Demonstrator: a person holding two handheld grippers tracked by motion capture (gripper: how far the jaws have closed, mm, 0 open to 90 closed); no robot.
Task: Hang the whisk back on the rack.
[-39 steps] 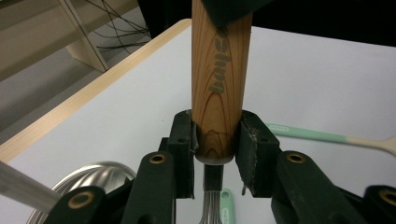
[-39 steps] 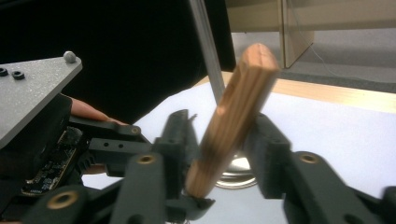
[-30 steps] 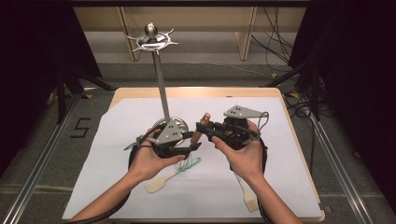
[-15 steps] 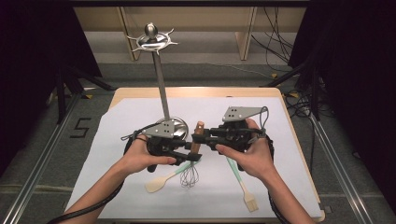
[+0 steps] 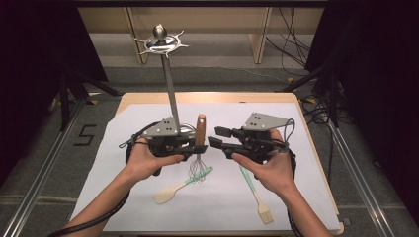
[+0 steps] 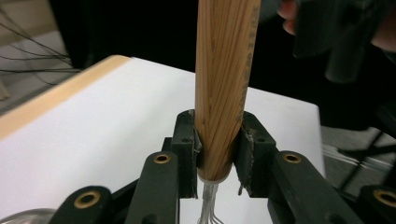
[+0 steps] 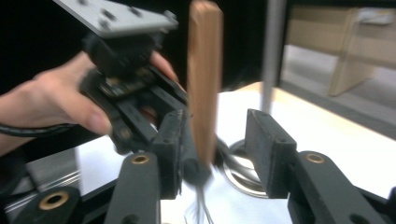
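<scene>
The left hand (image 5: 148,160) comes in from the bottom of the high view, forearm angled up and to the right, palm wrapped around the left gripper (image 5: 193,147); that gripper lies roughly level and points right, toward the other 1. Its jaws have just been closing, and in the left gripper view the 2 pads (image 6: 187,149) press on the lower end of the whisk (image 5: 199,143) handle, 1 on each side; the handle stands upright between them, its wires hanging out below the jaws. In the high view the wooden handle rises above the gripper and the wire head hangs just under it, over the white sheet (image 5: 123,123).

The right hand (image 5: 269,170) mirrors the left, forearm angled up and to the left, gripping the right gripper (image 5: 216,137) from below; that gripper points left, jaw tips just short of the whisk handle. Its jaws have just been opening and stand wide; in the right gripper view the handle is blurred and sits in the gap nearer the left pad, whether touching it I cannot tell, with clear space to the right pad.

Below the left gripper lies a spatula (image 5: 175,190), flat on the sheet; below the right gripper lies a brush (image 5: 257,197). Behind the left gripper a metal stand (image 5: 170,94) rises from its base; no container is on the table.
</scene>
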